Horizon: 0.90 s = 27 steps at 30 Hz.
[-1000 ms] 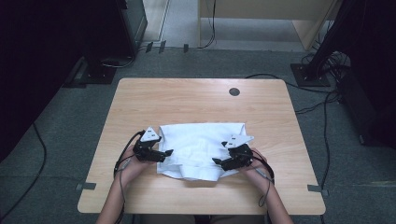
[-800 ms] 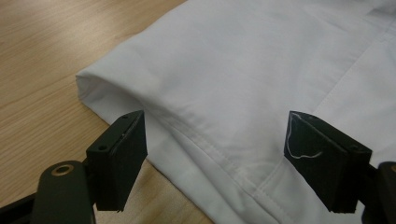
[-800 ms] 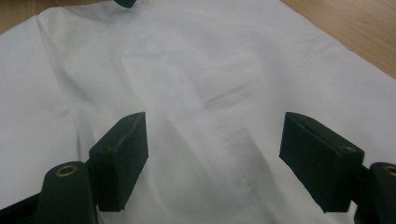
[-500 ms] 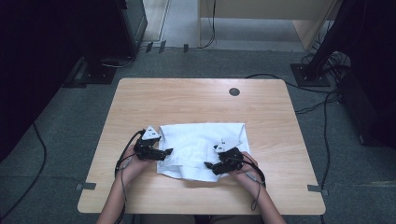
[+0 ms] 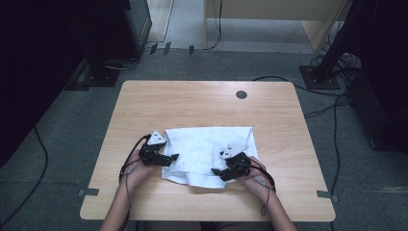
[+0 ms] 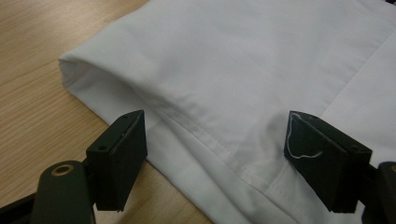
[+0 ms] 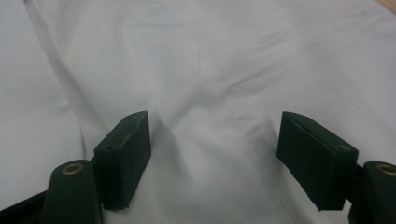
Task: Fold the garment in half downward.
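My left gripper [image 6: 215, 154] and right gripper [image 7: 215, 154] both stand spread over the folded cloth [image 5: 207, 151] at the table's [image 5: 192, 103] near side. The right jaws have just been closing a little, with cloth between them but not pinched. I fear that each takes only the top layer, so the fold opens.

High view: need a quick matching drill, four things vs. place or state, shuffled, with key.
Column 1
1. white garment
2. left gripper
3. right gripper
4. dark round cap

Column 2
A. in the wooden table top, near its far edge
B. folded, lying flat on the table's near half
C. jaws open over the middle of the cloth, by a stitched seam
D. jaws open astride the garment's hemmed edge, one jaw over bare wood

Pairs: 1-B, 2-D, 3-C, 4-A
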{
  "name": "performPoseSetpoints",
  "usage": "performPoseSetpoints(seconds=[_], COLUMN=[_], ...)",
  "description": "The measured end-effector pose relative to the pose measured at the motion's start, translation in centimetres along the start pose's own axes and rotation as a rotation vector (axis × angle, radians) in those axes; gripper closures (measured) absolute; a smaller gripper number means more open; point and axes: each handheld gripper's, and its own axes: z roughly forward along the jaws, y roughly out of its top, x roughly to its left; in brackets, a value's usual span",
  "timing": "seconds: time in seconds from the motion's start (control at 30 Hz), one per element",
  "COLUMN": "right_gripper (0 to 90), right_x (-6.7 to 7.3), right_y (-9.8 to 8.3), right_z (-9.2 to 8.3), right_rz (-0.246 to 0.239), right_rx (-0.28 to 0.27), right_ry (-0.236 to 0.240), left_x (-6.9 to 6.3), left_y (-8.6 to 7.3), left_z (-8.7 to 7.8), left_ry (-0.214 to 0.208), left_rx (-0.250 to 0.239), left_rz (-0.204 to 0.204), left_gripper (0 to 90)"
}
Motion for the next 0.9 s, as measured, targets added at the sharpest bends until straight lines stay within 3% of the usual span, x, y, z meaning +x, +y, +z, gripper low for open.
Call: performPoseSetpoints(seconds=[0.2,0.3,0.47,0.7,0.83,0.9], right_gripper=[25.1,24.0,23.2,22.2,22.2,22.2], right_x=[-0.5,-0.5,0.0,1.4,2.6,2.8], right_y=[-0.1,0.1,0.7,2.0,2.5,2.7], right_z=[-0.4,-0.5,-0.5,-0.3,-0.1,0.1], right_rz=[0.028,0.065,0.091,0.086,0.012,0.039], right_rx=[0.015,0.013,-0.009,-0.069,-0.08,-0.085], right_ry=[0.003,0.013,-0.026,-0.077,-0.113,-0.113], left_x=[0.2,0.5,0.9,1.0,1.1,1.1], left_y=[0.1,0.2,0.3,0.3,0.3,0.3], left_z=[-0.3,-0.7,-1.3,-1.2,-1.3,-1.3], left_ry=[-0.036,-0.028,-0.001,0.028,0.034,0.037], left_rx=[0.01,-0.004,-0.027,-0.013,-0.013,-0.014], left_rz=[-0.019,-0.022,-0.041,-0.036,-0.034,-0.034], left_gripper=[21.2,21.2,21.2,21.2,21.2,21.2])
